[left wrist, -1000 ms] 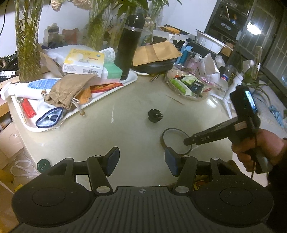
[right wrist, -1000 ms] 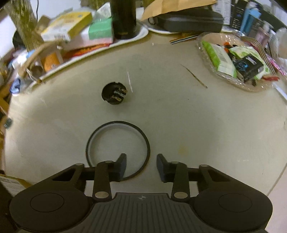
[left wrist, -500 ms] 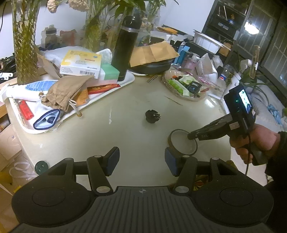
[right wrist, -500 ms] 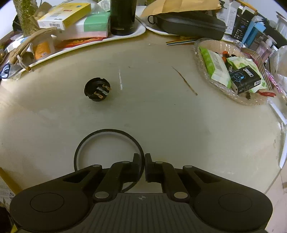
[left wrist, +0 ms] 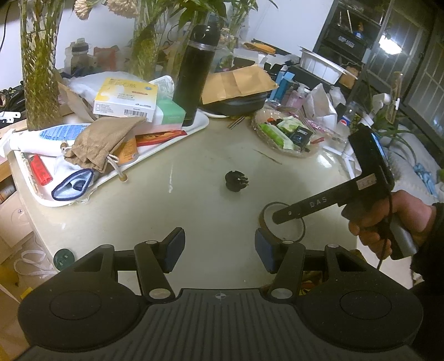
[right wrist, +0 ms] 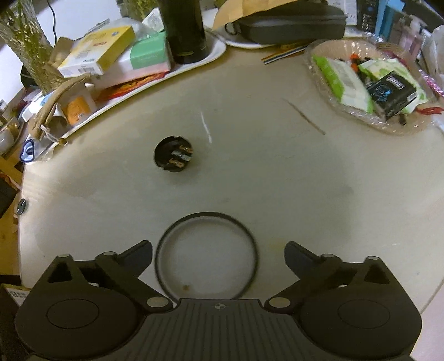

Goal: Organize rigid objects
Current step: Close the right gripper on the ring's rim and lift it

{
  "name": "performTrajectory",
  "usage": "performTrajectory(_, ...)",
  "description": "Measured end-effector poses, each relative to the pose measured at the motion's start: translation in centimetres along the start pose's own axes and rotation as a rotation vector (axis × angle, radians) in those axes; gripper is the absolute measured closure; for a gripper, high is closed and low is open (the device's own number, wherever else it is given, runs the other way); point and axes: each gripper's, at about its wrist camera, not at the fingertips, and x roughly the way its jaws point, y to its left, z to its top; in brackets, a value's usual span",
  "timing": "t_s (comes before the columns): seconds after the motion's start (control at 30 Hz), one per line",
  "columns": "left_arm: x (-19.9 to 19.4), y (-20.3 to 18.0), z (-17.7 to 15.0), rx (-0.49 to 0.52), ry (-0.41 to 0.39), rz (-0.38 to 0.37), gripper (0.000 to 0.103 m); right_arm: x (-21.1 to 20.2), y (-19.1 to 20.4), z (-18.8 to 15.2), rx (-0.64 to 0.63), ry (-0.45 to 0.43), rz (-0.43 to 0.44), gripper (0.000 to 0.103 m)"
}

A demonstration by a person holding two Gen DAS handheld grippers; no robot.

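A thin black ring lies flat on the beige table, between the spread fingers of my right gripper, which is open and hovers over it. The ring also shows in the left wrist view, partly under the right gripper's fingers. A small black round plug part with metal prongs lies farther in; it shows in the left wrist view too. My left gripper is open and empty, above the table's near edge.
A white tray at the left holds boxes, a cloth pouch, and a black flask. A glass dish of packets stands at the right. A black case lies at the back.
My right gripper shut over the ring's near rim half a second ago and now stands wide open, with the ring still flat on the table. The left gripper has barely moved.
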Motion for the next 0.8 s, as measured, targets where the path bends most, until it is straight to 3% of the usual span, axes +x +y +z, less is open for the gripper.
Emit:
performTrajectory(0.43,0.0,0.0,-0.1,-0.006,0.006,0.012,0.048,2.7,3.5,-0.1,-0.108,0.091,-0.121,0.002)
performTrajectory(0.57,0.0,0.1,-0.1,-0.008,0.001,0.009,0.048,2.5,3.3,-0.1,-0.078,0.075,-0.111,0.012)
performTrajectory(0.8,0.2,0.0,0.0,-0.004,0.004,0.013,0.048,1.4,3.3,-0.5,-0.097,0.041,-0.107,0.012)
